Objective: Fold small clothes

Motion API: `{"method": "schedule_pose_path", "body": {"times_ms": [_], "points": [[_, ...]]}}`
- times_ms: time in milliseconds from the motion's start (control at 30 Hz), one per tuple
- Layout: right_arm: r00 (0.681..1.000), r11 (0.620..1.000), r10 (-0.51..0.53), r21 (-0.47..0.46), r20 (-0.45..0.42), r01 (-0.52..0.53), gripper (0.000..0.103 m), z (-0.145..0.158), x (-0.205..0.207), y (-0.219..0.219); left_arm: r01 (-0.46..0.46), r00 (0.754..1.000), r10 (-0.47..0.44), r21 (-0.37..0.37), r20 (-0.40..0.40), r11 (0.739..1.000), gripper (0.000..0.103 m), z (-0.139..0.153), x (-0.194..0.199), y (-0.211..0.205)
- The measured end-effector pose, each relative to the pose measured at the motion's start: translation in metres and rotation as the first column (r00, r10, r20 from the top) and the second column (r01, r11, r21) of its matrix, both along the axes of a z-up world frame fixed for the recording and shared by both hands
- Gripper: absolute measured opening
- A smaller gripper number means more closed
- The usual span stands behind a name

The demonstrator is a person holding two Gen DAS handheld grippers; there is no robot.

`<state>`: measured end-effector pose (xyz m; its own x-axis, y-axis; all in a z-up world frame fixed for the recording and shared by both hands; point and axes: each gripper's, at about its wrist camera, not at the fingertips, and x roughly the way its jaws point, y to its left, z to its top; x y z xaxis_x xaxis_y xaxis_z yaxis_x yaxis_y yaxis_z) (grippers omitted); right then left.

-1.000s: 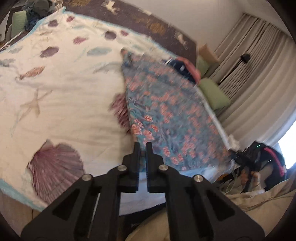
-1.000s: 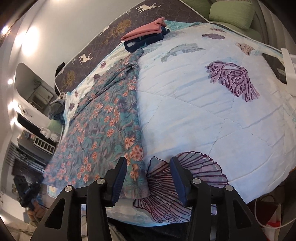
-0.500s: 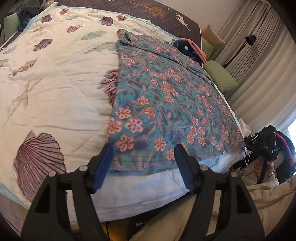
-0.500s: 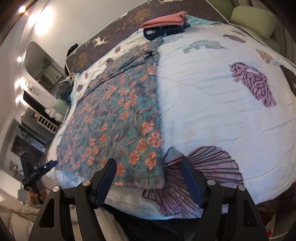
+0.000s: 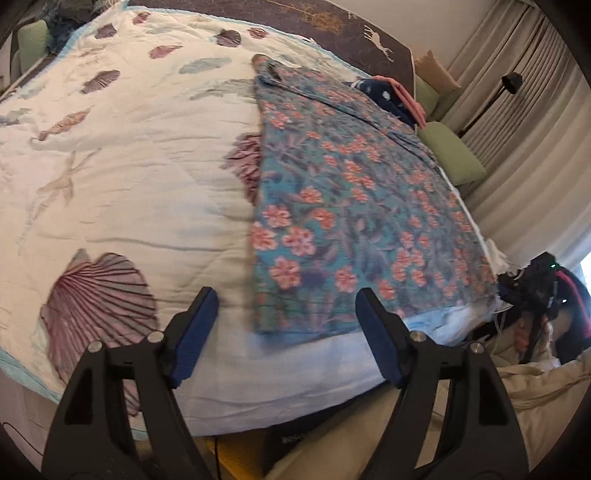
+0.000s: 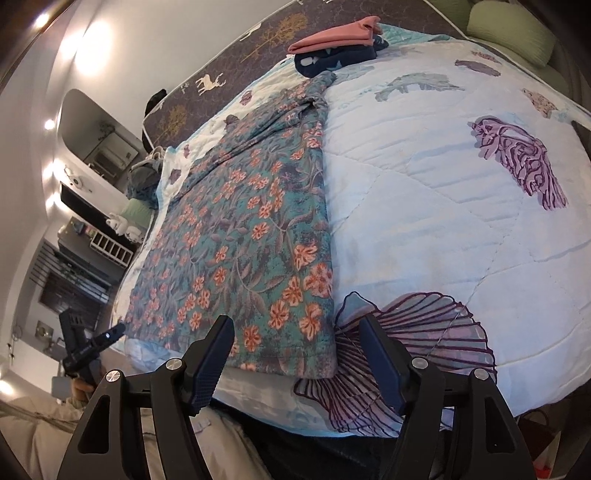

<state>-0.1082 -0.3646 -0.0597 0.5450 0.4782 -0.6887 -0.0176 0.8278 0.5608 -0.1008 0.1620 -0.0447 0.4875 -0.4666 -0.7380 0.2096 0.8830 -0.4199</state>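
Note:
A teal garment with orange flowers (image 5: 351,206) (image 6: 243,243) lies flat on the shell-print quilt (image 5: 129,192) (image 6: 424,192), its hem at the near edge of the bed. My left gripper (image 5: 285,299) hovers over the garment's near left corner. Its jaws are opening, and nothing is pinched between the blue pads. My right gripper (image 6: 295,325) stands open over the near right corner, pads clear of the cloth. In each wrist view the other gripper shows at the far side of the hem, the right gripper (image 5: 535,284) and the left gripper (image 6: 88,347).
A folded pink and navy stack (image 6: 340,40) (image 5: 388,92) sits at the far end of the bed by the headboard. Green pillows (image 5: 450,155) (image 6: 513,29) lie beside the bed. Curtains and a floor lamp (image 5: 511,79) stand to the right. Beige trousers show below the grippers.
The left jaws went from shut to wide and let go of the garment, which has settled flat on the quilt. The right jaws widened too.

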Motion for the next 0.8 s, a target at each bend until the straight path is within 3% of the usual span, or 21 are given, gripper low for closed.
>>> {"method": "schedule_pose_path", "body": {"times_ms": [133, 233, 267, 300, 333, 367, 400, 433, 467, 567, 633, 800], "points": [[1.0, 1.0, 0.026, -0.009, -0.004, -0.026, 0.071, -0.002, 0.0, 0.002, 0.041, 0.999, -0.041, -0.004, -0.011, 0.999, 0.077, 0.001, 0.004, -0.01], [0.998, 0.998, 0.061, -0.011, -0.005, -0.061, 0.071, -0.003, 0.007, 0.007, 0.01, 1.0, -0.01, -0.019, -0.009, 1.0, 0.076, 0.0, 0.011, -0.013], [0.997, 0.997, 0.071, -0.005, -0.006, -0.071, 0.071, -0.004, 0.009, 0.009, -0.001, 1.0, 0.001, -0.038, -0.009, 0.999, 0.067, -0.001, 0.011, -0.012], [0.996, 0.997, 0.083, 0.002, -0.007, -0.083, 0.069, -0.004, 0.012, 0.01, -0.008, 1.0, 0.007, -0.063, -0.017, 0.998, 0.049, -0.001, 0.013, -0.01], [0.996, 0.996, 0.093, 0.006, -0.01, -0.093, 0.066, -0.004, 0.013, 0.011, -0.012, 1.0, 0.01, -0.073, -0.029, 0.997, 0.038, -0.003, 0.014, -0.009], [0.995, 0.995, 0.098, 0.018, -0.013, -0.098, 0.049, -0.004, 0.014, 0.01, -0.018, 0.999, 0.015, -0.073, -0.043, 0.997, 0.016, -0.004, 0.015, -0.007], [0.994, 0.993, 0.105, 0.052, -0.02, -0.104, 0.017, -0.004, 0.014, 0.009, -0.024, 0.998, 0.019, -0.077, -0.063, 0.997, 0.008, -0.007, 0.015, -0.004], [0.992, 0.986, 0.118, 0.12, -0.042, -0.112, 0.005, -0.006, 0.015, 0.008, -0.026, 0.997, 0.019, -0.089, -0.073, 0.996, 0.008, -0.009, 0.015, -0.002], [0.989, 0.977, 0.131, 0.176, -0.069, -0.117, 0.006, -0.01, 0.017, 0.007, -0.03, 0.997, 0.022, -0.11, -0.08, 0.993, 0.008, -0.009, 0.015, 0.001], [0.987, 0.981, 0.133, 0.157, -0.091, -0.117, 0.006, -0.012, 0.021, 0.011, -0.042, 0.997, 0.029, -0.178, -0.076, 0.983, 0.008, -0.002, 0.014, 0.008], [0.989, 0.978, 0.132, 0.169, -0.063, -0.119, 0.006, -0.004, 0.022, 0.012, -0.033, 0.999, 0.028, -0.238, -0.025, 0.971, 0.008, 0.014, 0.013, 0.013], [0.992, 0.97, 0.112, 0.211, 0.053, -0.121, 0.006, 0.032, 0.026, 0.003, -0.011, 0.996, 0.033, -0.27, 0.078, 0.963, 0.008, 0.056, 0.022, 0.016]]}}
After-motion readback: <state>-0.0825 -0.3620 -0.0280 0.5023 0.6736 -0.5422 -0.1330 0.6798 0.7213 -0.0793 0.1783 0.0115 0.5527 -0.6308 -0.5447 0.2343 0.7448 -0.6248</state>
